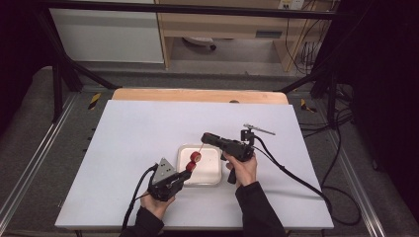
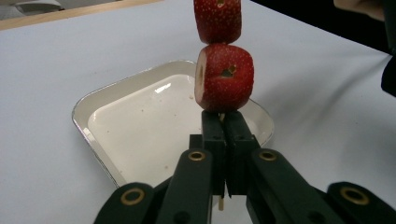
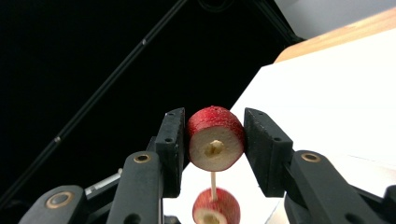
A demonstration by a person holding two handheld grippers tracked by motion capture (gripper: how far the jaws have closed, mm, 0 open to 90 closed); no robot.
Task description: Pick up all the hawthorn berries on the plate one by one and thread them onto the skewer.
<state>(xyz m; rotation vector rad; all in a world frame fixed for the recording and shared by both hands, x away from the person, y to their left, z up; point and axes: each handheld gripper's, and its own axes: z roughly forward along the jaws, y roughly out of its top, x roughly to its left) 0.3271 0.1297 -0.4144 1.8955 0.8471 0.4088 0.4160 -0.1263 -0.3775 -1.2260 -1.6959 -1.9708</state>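
Over a white tray (image 1: 210,172) (image 2: 140,126), my left gripper (image 1: 188,173) (image 2: 226,122) is shut on the lower end of a thin wooden skewer (image 1: 200,147) (image 3: 213,179). Two red strawberry pieces are threaded on it. The lower piece (image 1: 190,167) (image 2: 226,77) sits just above the left jaws. The upper piece (image 1: 196,157) (image 2: 217,19) (image 3: 215,144) sits a short way above it. My right gripper (image 1: 203,137) (image 3: 214,122) points down the skewer from its top end. Its jaws stand apart, and the upper piece shows between them.
A small black-and-metal stand (image 1: 254,131) sits on the white table (image 1: 123,148) behind the right hand. A black cable (image 1: 296,177) trails off to the right edge. A wooden strip (image 1: 197,95) borders the far side, with black frame bars beyond.
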